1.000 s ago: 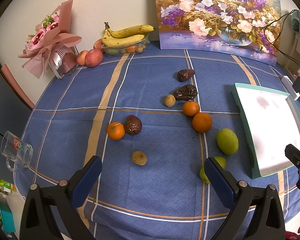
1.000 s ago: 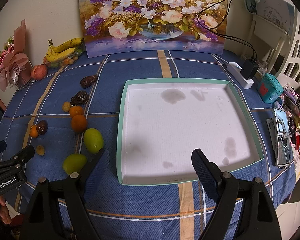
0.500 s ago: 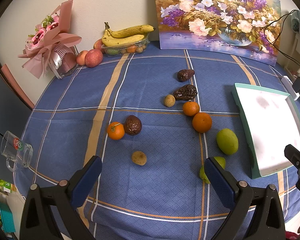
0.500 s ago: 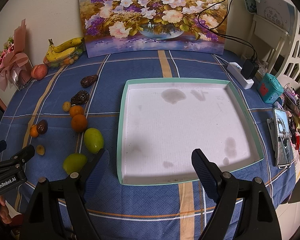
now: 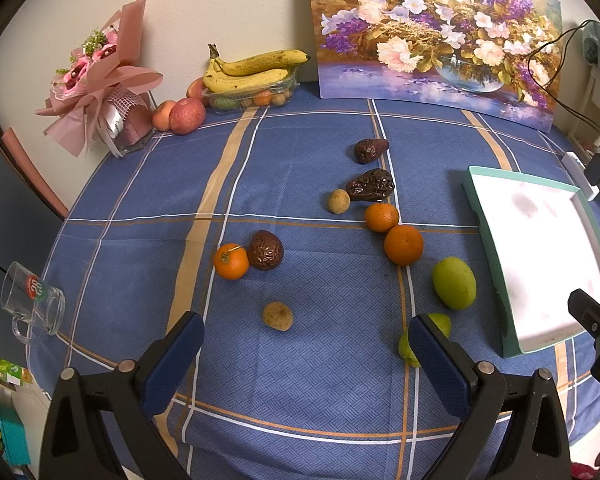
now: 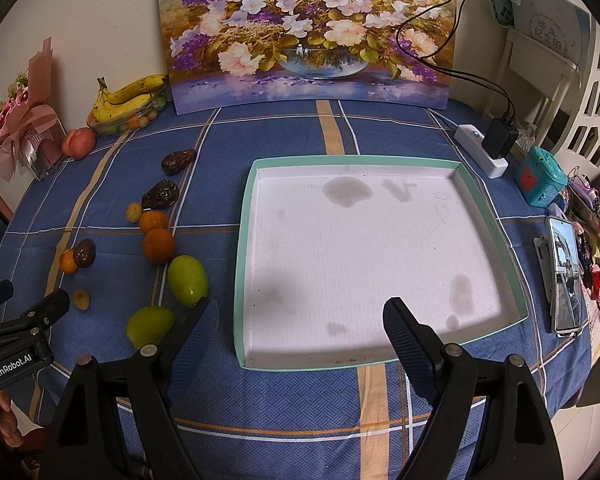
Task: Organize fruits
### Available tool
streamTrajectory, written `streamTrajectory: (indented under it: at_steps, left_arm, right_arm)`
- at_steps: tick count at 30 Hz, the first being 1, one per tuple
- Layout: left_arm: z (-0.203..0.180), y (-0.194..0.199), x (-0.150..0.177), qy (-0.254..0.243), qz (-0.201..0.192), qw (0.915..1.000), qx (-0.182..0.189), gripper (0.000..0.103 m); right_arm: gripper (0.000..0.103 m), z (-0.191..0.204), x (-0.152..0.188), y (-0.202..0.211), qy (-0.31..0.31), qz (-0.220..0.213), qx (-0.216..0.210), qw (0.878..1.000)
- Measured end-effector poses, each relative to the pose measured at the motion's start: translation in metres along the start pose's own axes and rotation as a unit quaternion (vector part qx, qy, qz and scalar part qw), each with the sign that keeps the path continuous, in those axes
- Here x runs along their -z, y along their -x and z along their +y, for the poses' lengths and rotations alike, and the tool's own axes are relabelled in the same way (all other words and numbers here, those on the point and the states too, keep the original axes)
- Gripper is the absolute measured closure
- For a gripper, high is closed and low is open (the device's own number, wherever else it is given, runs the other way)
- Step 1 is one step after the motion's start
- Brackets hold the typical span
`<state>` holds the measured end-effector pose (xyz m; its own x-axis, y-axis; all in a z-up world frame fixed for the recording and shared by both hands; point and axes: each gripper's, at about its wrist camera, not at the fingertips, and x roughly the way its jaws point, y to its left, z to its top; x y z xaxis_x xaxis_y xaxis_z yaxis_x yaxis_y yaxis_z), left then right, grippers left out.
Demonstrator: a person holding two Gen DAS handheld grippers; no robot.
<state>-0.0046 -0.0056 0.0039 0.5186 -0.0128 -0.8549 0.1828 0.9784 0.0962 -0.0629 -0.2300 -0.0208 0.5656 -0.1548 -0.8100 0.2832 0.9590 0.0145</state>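
Blue cloth [image 5: 300,184], scattered fruits [image 5: 403,245]

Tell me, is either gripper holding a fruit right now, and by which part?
Nothing is held. The left gripper and right gripper are both open and empty.

Flower painting [image 6: 308,36] vs wall, bouquet [image 5: 100,80] left, glass mug [image 5: 34,300] at table edge.

- We see our left gripper [image 5: 306,354]: black arms, dark blue textured pads, silver screws.
- Our right gripper [image 6: 300,330] looks alike.
- Left of the tray [image 6: 244,248], white "GenRobot.AI" lettering marks black housing.
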Motion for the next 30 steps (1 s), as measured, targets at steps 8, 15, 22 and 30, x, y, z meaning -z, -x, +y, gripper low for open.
streamTrajectory:
  at_steps: [8,15,22,30]
  left_arm:
    - [0.008,-0.004,-0.009,0.027,0.004,0.9995,0.013,0.000]
    - [0.048,-0.012,-0.029,0.120,-0.013,0.9925,0.021,0.000]
    - [0.081,-0.020,-0.037,0.172,-0.046,0.9836,0.028,0.000]
    - [0.084,-0.038,-0.040,0.168,-0.008,0.9845,0.048,0.000]
  right_arm:
    - [0.018,0.001,-0.002,-0.001,0.002,0.002,-0.002,1.000]
    - [0.018,0.014,-0.023,-0.010,-0.013,0.004,-0.044,0.999]
    - [0.018,0.037,-0.049,-0.015,0.000,0.001,-0.084,0.996]
    - [0.018,0.056,-0.068,-0.026,0.007,0.017,-0.120,0.993]
